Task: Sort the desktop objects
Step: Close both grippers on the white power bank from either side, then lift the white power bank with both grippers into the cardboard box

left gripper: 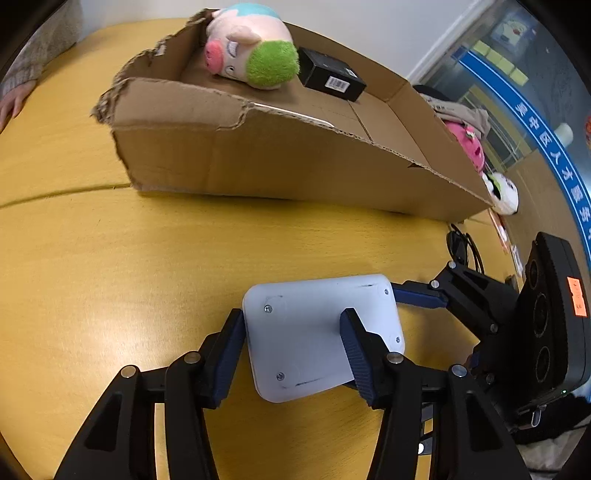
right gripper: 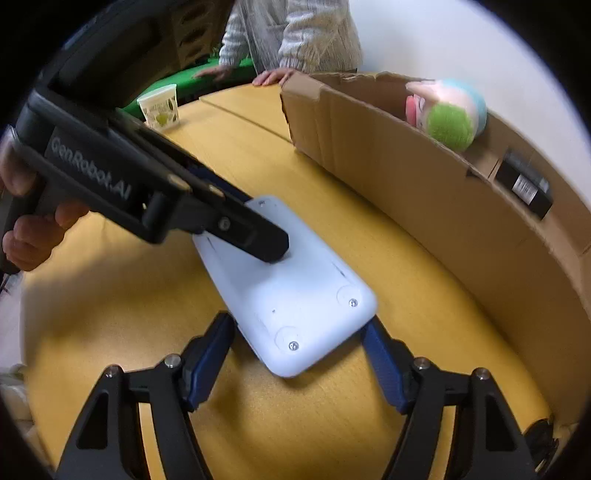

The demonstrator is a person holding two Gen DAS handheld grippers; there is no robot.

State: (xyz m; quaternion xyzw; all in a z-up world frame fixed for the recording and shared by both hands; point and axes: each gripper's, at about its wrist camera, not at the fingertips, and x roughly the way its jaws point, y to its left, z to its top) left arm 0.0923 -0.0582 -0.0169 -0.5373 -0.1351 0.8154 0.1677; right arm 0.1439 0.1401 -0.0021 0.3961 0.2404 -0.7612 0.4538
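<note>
A white flat plastic device with screws in its corners lies underside up on the yellow table; it also shows in the right wrist view. My left gripper has one finger at the device's left edge and the other lying over its top face. My right gripper is open, its fingers straddling the device's near end. In the left wrist view the right gripper reaches in from the right. An open cardboard box holds a pig plush and a black box.
A person in a knit sweater stands at the far table edge, hands on it. A paper cup stands far left. Other plush toys and black glasses lie beyond the box's right end.
</note>
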